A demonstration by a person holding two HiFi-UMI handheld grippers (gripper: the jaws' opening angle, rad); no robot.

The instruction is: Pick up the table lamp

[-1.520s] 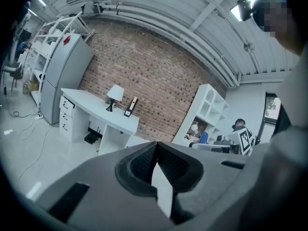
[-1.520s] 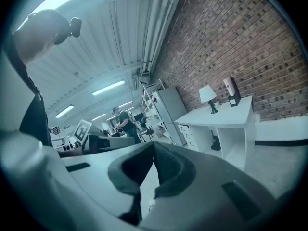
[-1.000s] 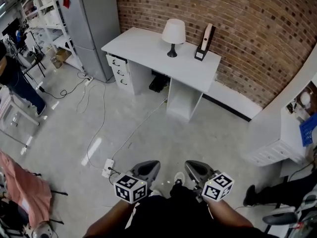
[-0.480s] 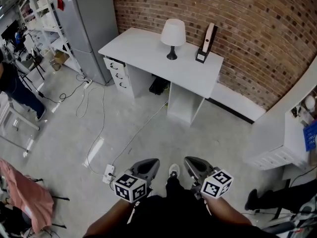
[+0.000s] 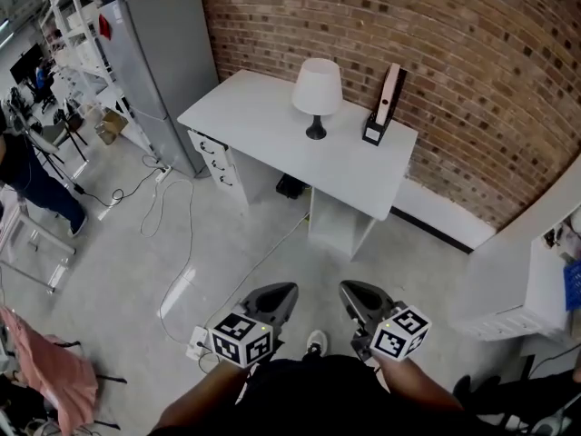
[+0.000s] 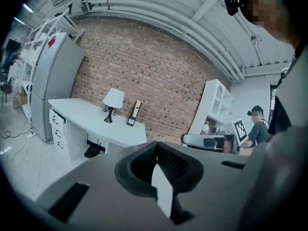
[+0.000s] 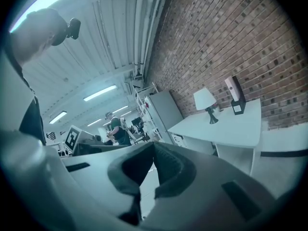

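2 grippers [image 5: 287,291] [image 5: 347,289] w/ b/w square markers [image 5: 241,339]

The table lamp [image 5: 317,98] at twelve o'clock has a white shade over a black stem and foot, and it stands on a white desk [image 5: 263,121] against a red-brown brick wall [image 5: 472,62]. At ten o'clock the refrigerator [image 5: 168,57] is grey, and at eight a cloth [image 5: 50,366] is pink. The left gripper [image 5: 287,290] and right gripper [image 5: 346,289] are dark grey with black-and-white square-patterned cubes.
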